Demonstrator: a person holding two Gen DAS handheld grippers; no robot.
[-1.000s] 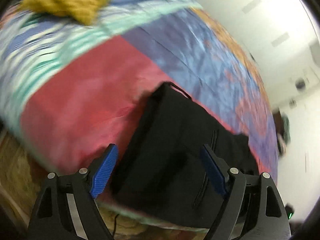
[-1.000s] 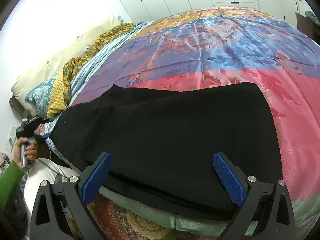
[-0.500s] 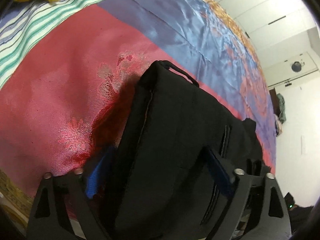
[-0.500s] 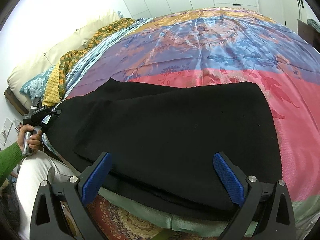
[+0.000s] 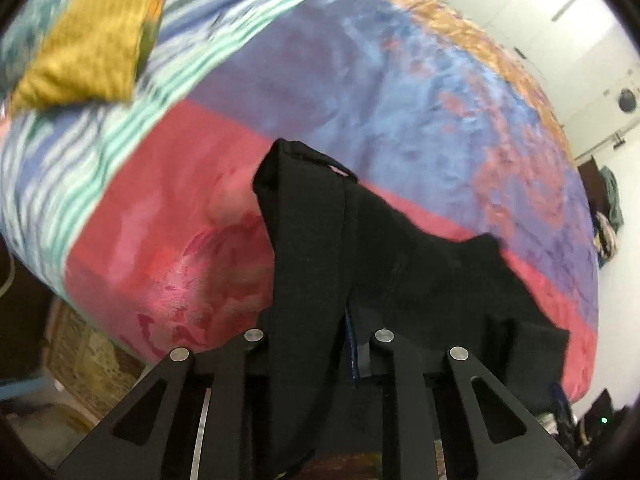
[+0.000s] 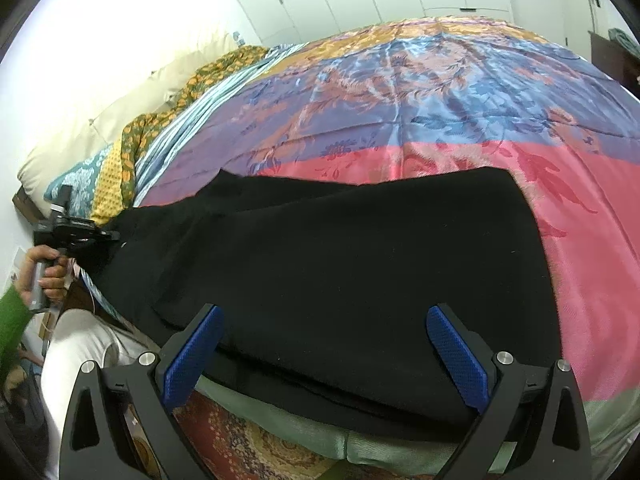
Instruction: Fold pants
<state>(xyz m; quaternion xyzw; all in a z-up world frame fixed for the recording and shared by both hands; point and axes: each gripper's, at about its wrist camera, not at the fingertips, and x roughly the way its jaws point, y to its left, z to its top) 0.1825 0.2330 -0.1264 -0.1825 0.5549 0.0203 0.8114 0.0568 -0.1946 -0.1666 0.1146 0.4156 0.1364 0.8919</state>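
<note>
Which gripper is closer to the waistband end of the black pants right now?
Left. The left gripper is shut on the waistband end of the black pants, lifting it. The right gripper hangs open over the other end, at the bed's edge.

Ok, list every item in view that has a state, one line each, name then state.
black pants: spread flat along the bed's near edge, one end bunched and lifted by the left gripper.
left gripper: jaws have just been closing, now shut on the pants' fabric.
right gripper: open, over the pants' near edge, gripping nothing.
bedspread: spread smooth over the bed.
yellow knitted cloth: lying loose at the pillow end.
</note>
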